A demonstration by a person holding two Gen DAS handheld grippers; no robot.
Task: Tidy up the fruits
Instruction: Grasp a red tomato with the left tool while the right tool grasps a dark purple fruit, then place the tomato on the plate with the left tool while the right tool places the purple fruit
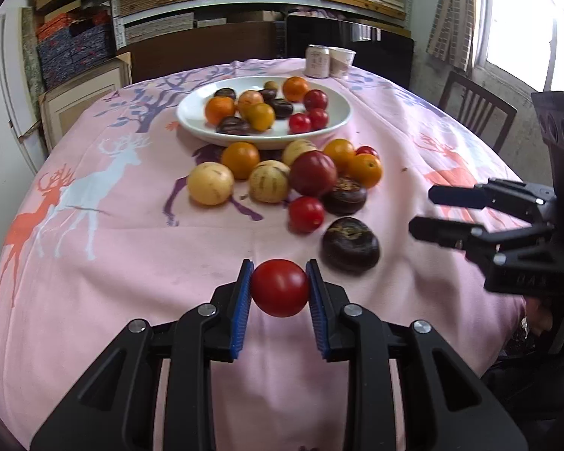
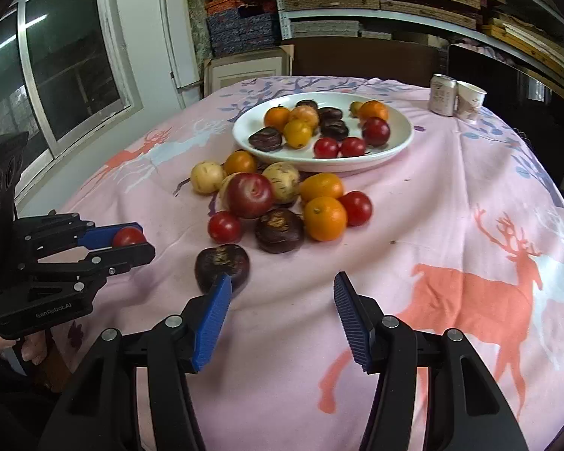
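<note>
Left wrist view: pink deer tablecloth (image 1: 112, 263) fills most of it, white plate (image 1: 334, 122) of fruit up at 12 o'clock, loose fruit pile (image 1: 282, 176) just below it. Left gripper (image 1: 280, 287) at 6 o'clock is clamped on a small red tomato (image 1: 280, 287). Right gripper (image 2: 282, 315) has its jaws apart, nothing between them, dark fruit (image 2: 222, 265) at its 11 o'clock.

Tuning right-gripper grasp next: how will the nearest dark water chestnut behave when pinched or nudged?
The dark water chestnut looks flattened, resting on a broad face, so it probably slides rather than rolls. Its skin seems hard and dull, likely grippy and not fragile. The soft tablecloth may bunch when it's pushed.
</note>
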